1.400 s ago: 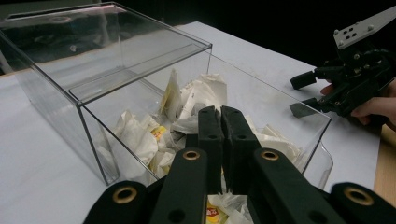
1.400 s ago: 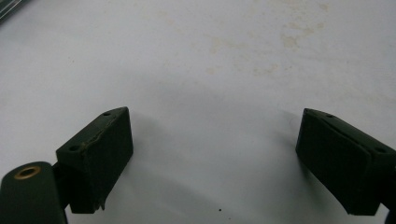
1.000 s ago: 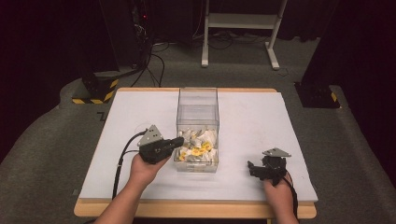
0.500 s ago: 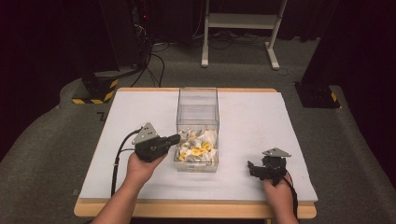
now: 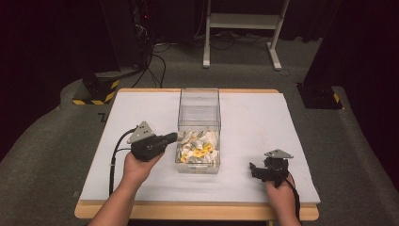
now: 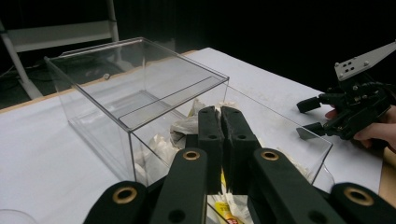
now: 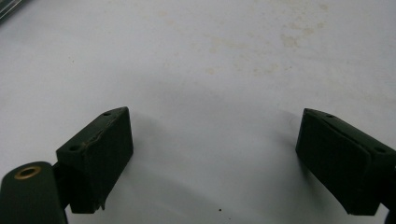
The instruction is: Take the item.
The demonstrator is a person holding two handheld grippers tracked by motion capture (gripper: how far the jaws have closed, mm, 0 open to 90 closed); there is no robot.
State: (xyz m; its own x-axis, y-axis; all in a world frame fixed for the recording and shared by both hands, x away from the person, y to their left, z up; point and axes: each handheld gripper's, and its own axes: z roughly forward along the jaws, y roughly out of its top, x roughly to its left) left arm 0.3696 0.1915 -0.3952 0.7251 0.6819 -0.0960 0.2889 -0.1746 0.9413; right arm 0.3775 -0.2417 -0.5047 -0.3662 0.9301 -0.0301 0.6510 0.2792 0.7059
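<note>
Over the near end of the clear box, at the centre of the white tabletop, the left hand-held gripper hovers with its tip at the box's left rim, pointing toward three o'clock. Its jaws are pressed flat together with nothing between them, as the left gripper view makes plain. The box is long and see-through, with a clear lid covering its far part and the near part open. A heap of small wrapped packets, white with some yellow, lies in that near, six o'clock end. The right hand-held gripper rests low on the tabletop at about four o'clock from the box, well apart from it, its jaws spread wide and empty.

To my eye this is the approach to a pick: the left one is lined up above the packets but not ready to take one. The next move calls for parting those jaws, tipping down past the rim, and closing on a single packet without snagging the box wall or dragging its neighbours.
</note>
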